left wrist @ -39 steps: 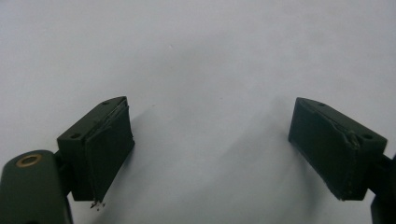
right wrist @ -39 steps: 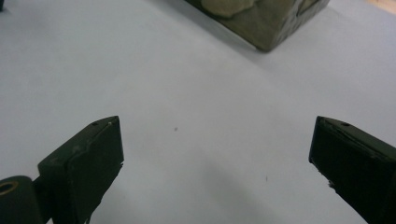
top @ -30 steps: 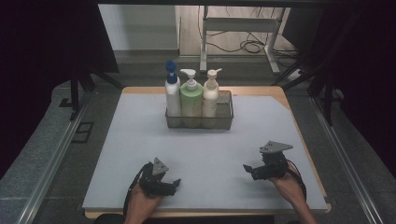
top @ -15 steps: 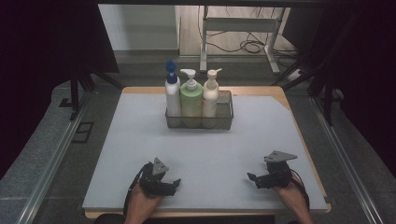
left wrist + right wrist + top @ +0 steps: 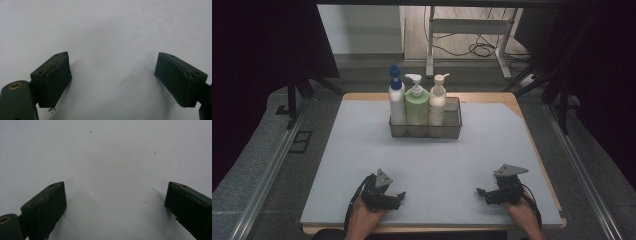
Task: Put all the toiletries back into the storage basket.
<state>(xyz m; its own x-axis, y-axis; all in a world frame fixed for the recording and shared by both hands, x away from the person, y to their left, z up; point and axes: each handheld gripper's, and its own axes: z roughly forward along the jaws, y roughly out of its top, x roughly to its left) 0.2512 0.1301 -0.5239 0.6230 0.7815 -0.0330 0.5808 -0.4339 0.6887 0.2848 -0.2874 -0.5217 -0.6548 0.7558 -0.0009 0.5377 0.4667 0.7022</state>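
Note:
Three pump bottles stand upright in a dark wire basket (image 5: pixel 453 131) at the table's far middle: a white one with a blue cap (image 5: pixel 396 100), a green one (image 5: pixel 417 107) and a cream one (image 5: pixel 437 102). My left gripper (image 5: pixel 396 200) rests low on the grey mat near the front edge, jaws pointing right and open. In the left gripper view, its wide-apart jaws (image 5: pixel 112 80) hold nothing over bare mat. My right gripper (image 5: pixel 482 194) sits near the front right, jaws pointing left. The right gripper view shows it open (image 5: pixel 116 206) and empty.
The grey mat (image 5: pixel 362 150) covers a wooden table (image 5: pixel 512 100) with a cut corner at the far right. Metal rails (image 5: pixel 272 165) run along both sides. A desk frame and cables (image 5: pixel 477 47) lie on the floor beyond.
My right gripper has come down and back toward the table's front edge. The left gripper has stayed in place.

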